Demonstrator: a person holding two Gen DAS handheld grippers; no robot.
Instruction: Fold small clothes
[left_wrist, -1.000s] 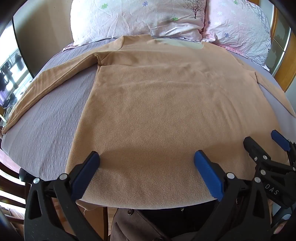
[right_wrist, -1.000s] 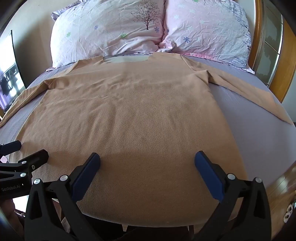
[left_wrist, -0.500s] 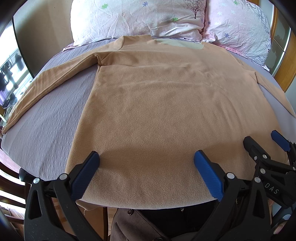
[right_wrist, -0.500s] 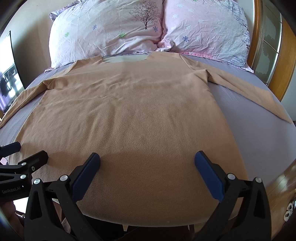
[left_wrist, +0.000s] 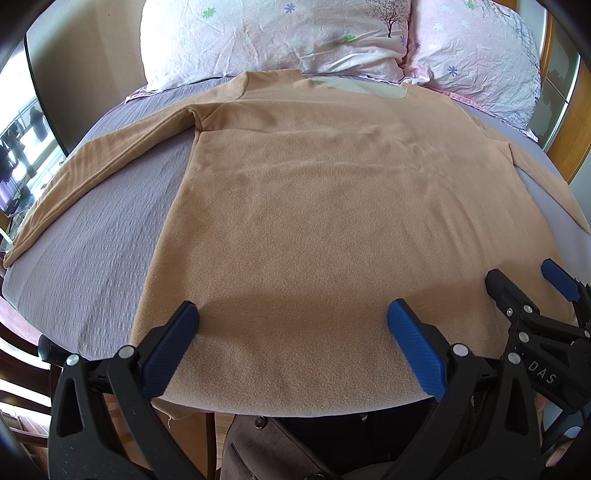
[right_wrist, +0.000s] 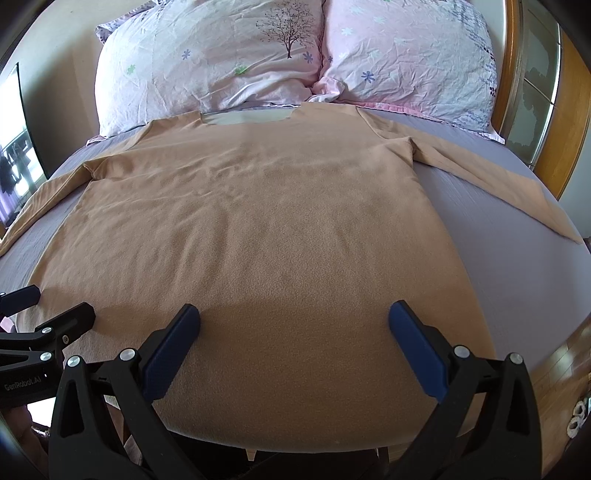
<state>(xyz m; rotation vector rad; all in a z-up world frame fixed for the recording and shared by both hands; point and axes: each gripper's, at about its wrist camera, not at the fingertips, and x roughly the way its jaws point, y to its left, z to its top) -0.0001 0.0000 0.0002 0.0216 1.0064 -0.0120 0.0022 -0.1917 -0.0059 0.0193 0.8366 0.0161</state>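
A tan long-sleeved shirt (left_wrist: 332, 206) lies flat on the purple bed, collar toward the pillows, both sleeves spread out; it also shows in the right wrist view (right_wrist: 258, 221). My left gripper (left_wrist: 291, 314) is open and empty, hovering over the hem's left part. My right gripper (right_wrist: 293, 315) is open and empty over the hem's right part. The right gripper shows at the right edge of the left wrist view (left_wrist: 528, 284). The left gripper shows at the left edge of the right wrist view (right_wrist: 48, 306).
Two floral pillows (right_wrist: 295, 55) lie at the head of the purple bed sheet (left_wrist: 92, 251). A wooden headboard frame (right_wrist: 569, 122) stands at the right. The bed's near edge runs just under the hem, with wooden floor (right_wrist: 561, 362) beyond.
The right wrist view has shifted slightly so the pillows appear a little lower. The shirt and the left gripper have not moved.
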